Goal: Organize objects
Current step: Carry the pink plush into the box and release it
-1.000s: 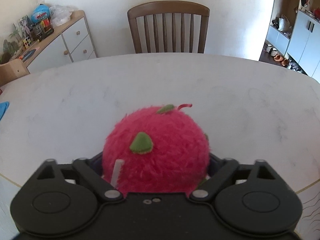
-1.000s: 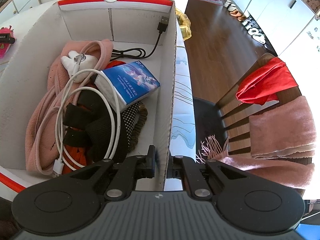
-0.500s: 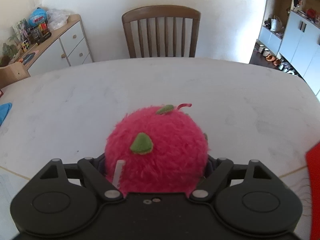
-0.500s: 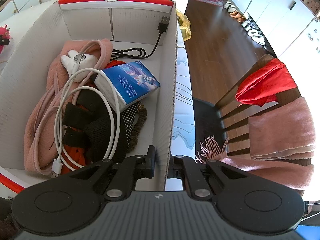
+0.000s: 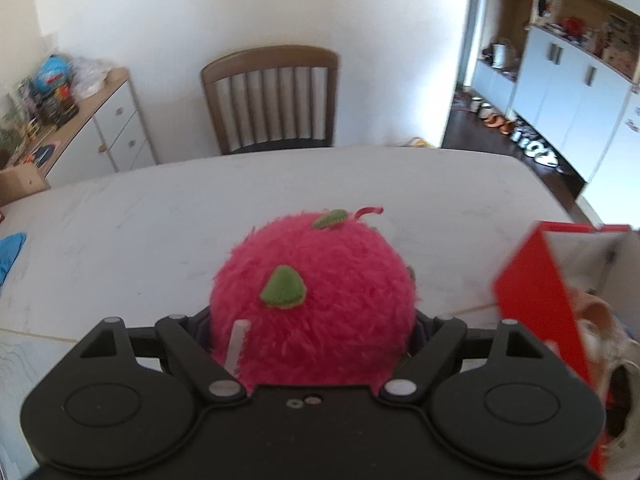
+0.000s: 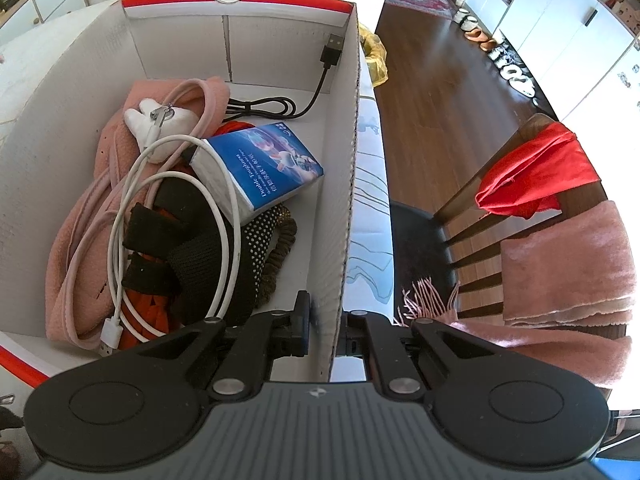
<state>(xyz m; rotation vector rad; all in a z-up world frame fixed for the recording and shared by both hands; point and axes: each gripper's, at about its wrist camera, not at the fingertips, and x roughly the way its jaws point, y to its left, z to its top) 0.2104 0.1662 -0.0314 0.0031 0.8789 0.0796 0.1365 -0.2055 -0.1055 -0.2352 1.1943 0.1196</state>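
Left-wrist view: the left gripper [image 5: 316, 320] has its jaws spread wide, clamped round a fuzzy round pink plush [image 5: 312, 300] with green felt leaves, held above the pale matte table [image 5: 140, 220]. The right gripper [image 6: 326, 318] pinches the thin corrugated wall of the white cardboard box [image 6: 348, 184], heaped with cables and knitwear.

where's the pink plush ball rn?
Left wrist view, centre: the pink plush ball sits clamped in the left gripper, above the white table, with the red-and-white box just to its right.
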